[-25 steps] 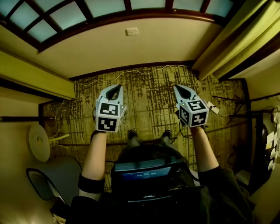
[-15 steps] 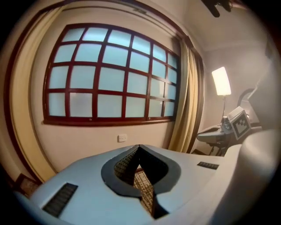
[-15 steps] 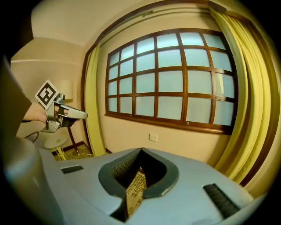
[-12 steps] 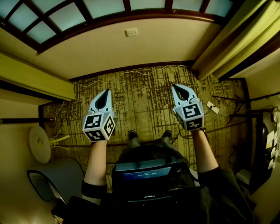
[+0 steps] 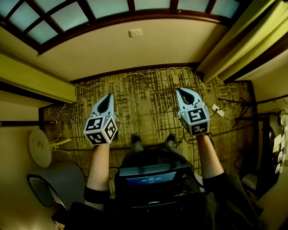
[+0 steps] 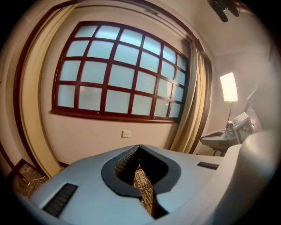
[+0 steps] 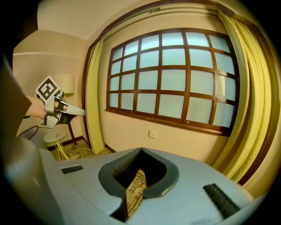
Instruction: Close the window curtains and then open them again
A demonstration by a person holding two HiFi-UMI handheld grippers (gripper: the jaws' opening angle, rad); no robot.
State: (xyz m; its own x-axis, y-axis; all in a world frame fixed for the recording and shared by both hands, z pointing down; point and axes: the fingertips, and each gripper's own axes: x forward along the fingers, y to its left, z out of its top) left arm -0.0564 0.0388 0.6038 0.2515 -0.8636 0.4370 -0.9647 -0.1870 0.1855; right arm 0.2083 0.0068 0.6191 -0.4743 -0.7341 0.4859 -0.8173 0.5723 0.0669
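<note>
The paned window (image 5: 108, 6) (image 6: 118, 74) (image 7: 171, 79) stands uncovered. The left yellow curtain (image 5: 36, 81) (image 6: 33, 101) (image 7: 93, 96) and the right curtain (image 5: 238, 40) (image 6: 193, 101) (image 7: 250, 110) hang gathered at its two sides. My left gripper (image 5: 109, 95) (image 6: 139, 146) (image 7: 82, 113) is held over the carpet, shut and empty, well short of the left curtain. My right gripper (image 5: 179, 90) (image 7: 141, 149) is likewise shut with nothing between its jaws, apart from the right curtain. Both point toward the wall below the window.
A wall socket (image 5: 135, 32) sits under the window and a thin cable (image 5: 135, 74) runs along the skirting. A round side table (image 5: 39, 147) stands at the left. A lit floor lamp (image 6: 228, 88) and a desk (image 6: 219, 138) are at the right.
My left gripper has shifted left and rolled, so its marker cube shows a different face. The right gripper has rolled slightly in place. The curtains have not moved.
</note>
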